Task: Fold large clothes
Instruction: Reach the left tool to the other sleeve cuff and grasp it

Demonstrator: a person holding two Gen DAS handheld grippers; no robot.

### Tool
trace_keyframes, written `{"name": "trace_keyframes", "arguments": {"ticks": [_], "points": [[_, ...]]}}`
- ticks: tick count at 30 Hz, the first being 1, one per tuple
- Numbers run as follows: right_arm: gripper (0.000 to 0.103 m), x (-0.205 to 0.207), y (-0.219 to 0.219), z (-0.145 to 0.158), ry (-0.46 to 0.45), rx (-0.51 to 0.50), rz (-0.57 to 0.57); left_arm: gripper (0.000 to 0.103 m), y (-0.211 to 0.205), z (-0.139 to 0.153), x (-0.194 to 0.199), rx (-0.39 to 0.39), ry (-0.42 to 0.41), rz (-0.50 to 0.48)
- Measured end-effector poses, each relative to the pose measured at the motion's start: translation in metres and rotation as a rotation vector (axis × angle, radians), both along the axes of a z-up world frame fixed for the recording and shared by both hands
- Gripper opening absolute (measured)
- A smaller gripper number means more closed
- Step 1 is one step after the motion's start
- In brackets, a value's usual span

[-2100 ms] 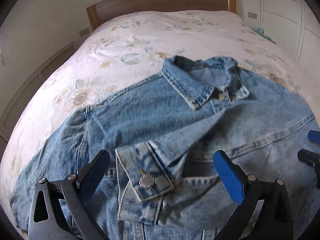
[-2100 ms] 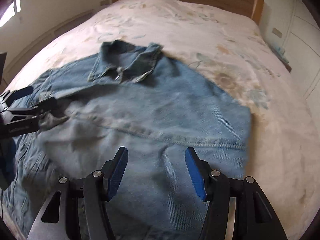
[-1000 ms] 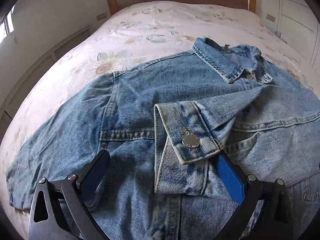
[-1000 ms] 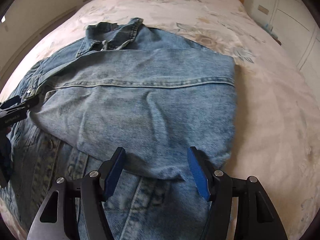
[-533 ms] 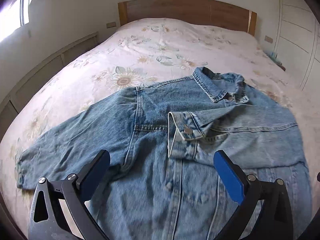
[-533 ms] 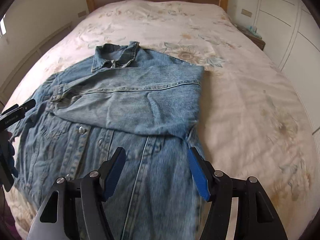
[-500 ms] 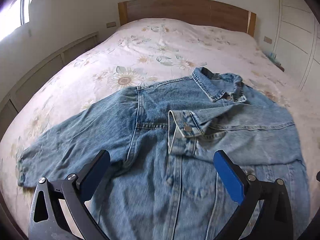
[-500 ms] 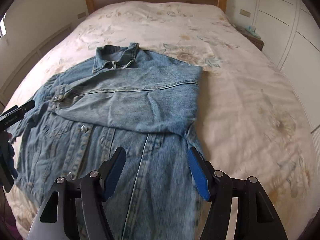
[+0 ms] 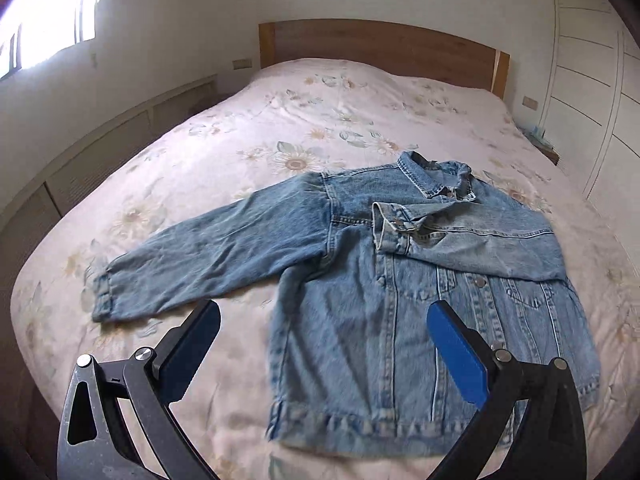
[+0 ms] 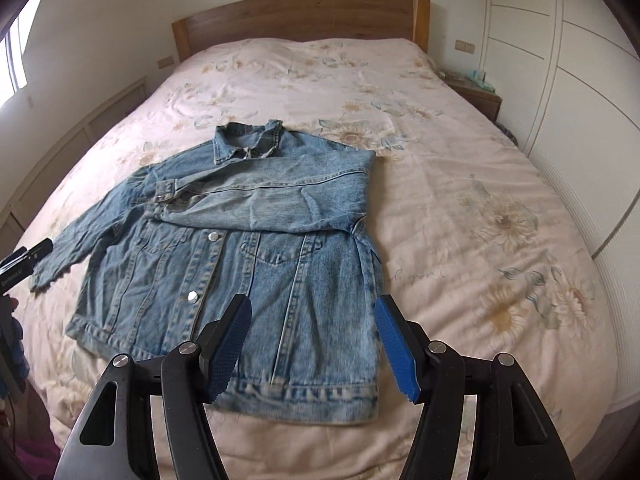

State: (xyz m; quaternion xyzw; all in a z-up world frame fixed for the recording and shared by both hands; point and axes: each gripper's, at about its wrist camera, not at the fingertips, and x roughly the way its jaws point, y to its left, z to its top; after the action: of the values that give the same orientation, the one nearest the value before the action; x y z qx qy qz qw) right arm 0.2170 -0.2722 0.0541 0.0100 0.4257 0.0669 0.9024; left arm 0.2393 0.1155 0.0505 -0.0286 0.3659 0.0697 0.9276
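1. Your denim jacket [image 10: 240,256] lies front-up on the bed [image 10: 480,208], close to the foot edge, its collar [image 10: 248,142] pointing toward the headboard [image 10: 304,16].
2. One fold is done: the sleeve on your right side is laid across the chest, and its cuff [image 9: 394,226] rests near the opposite shoulder seam.
3. The other sleeve [image 9: 208,252] is not folded yet; it stretches out flat toward the bed's left edge, well clear of the jacket body.
4. Your left claw [image 9: 324,346] is spread wide and holds nothing; it hangs above the hem end of the jacket, touching no cloth.
5. Your right claw [image 10: 314,342] is likewise spread and empty, above the hem near the foot edge.
6. Judging from this, you are less than halfway: the outstretched sleeve needs bringing in over the chest, then the body wants folding hem to collar.
7. The denim looks stiff and heavy, so I expect the folds to stay where you lay them.
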Motion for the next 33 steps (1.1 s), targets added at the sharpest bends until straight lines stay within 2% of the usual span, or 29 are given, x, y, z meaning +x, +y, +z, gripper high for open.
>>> {"name": "trace_keyframes", "arguments": {"ticks": [7,12,16,18,25,28,33], "points": [[0.066,-0.045,0.008,0.020,-0.048,0.006,0.006,0.102,0.018,0.008,-0.052,0.024,-0.026,0.013],[0.066,-0.070,0.016,0.030,-0.079,-0.005,0.023,0.102,0.029,0.006,-0.084,0.053,-0.050,0.062],[0.067,-0.082,0.016,0.035,-0.096,0.002,0.027,0.102,0.035,0.002,-0.102,0.078,-0.079,0.089],[0.067,-0.086,0.015,0.034,-0.099,0.005,0.026,0.102,0.039,-0.001,-0.108,0.061,-0.079,0.079],[0.068,-0.088,0.010,0.022,-0.081,0.004,0.017,0.102,0.051,-0.014,-0.110,-0.009,-0.036,0.067],[0.068,-0.080,0.009,0.010,-0.055,-0.001,0.003,0.102,0.059,-0.026,-0.102,-0.014,-0.002,0.084],[0.068,-0.062,0.010,-0.011,-0.005,-0.001,-0.016,0.102,0.080,-0.047,-0.086,-0.079,0.036,0.126]]}}
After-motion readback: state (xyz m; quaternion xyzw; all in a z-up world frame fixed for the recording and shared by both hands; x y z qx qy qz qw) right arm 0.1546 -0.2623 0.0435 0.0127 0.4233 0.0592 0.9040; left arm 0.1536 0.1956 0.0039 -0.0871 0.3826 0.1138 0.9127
